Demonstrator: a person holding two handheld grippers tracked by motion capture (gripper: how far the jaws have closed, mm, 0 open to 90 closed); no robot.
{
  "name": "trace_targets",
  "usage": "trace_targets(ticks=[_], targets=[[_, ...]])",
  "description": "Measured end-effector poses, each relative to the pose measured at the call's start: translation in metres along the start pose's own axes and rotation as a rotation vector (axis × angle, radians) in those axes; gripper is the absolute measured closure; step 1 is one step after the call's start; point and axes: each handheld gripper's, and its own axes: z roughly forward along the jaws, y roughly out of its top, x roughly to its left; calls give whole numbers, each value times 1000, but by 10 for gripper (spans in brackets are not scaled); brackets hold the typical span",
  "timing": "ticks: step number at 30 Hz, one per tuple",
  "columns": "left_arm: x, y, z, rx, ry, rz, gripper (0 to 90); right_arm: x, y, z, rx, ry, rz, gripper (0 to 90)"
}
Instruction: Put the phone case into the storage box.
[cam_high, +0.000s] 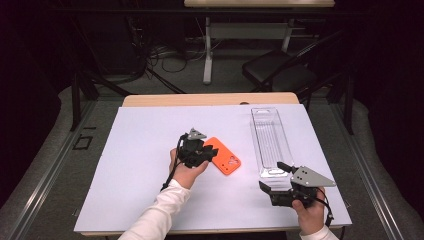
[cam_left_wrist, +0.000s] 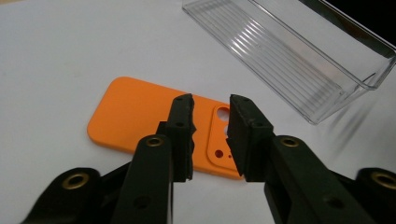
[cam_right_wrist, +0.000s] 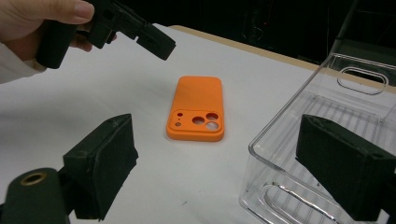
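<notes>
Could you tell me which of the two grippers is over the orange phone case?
The left gripper, hovering above the orange plastic phone case with narrowed jaws. The right gripper stands wide open at the near end of the clear plastic tray.

White sleeves (cam_high: 160, 210), black tongs (cam_high: 212, 151), grey plates (cam_high: 311, 176)

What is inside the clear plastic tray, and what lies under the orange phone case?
The clear plastic tray holds nothing; its ribbed floor shows through. The orange phone case lies flat, camera holes up, on the white sheet. Whatever lies beneath the case is covered.
</notes>
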Motion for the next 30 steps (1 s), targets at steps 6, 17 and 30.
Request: trace_targets(ticks=[6, 17, 30], targets=[[2, 11, 11, 23, 8, 7, 783, 0, 0, 1, 0, 3, -1, 119], [5, 21, 44, 61, 24, -2, 896, -1, -1, 2, 3, 5, 1, 124], [-9, 22, 80, 125, -1, 38, 900, -1, -1, 3, 10, 11, 5, 127]])
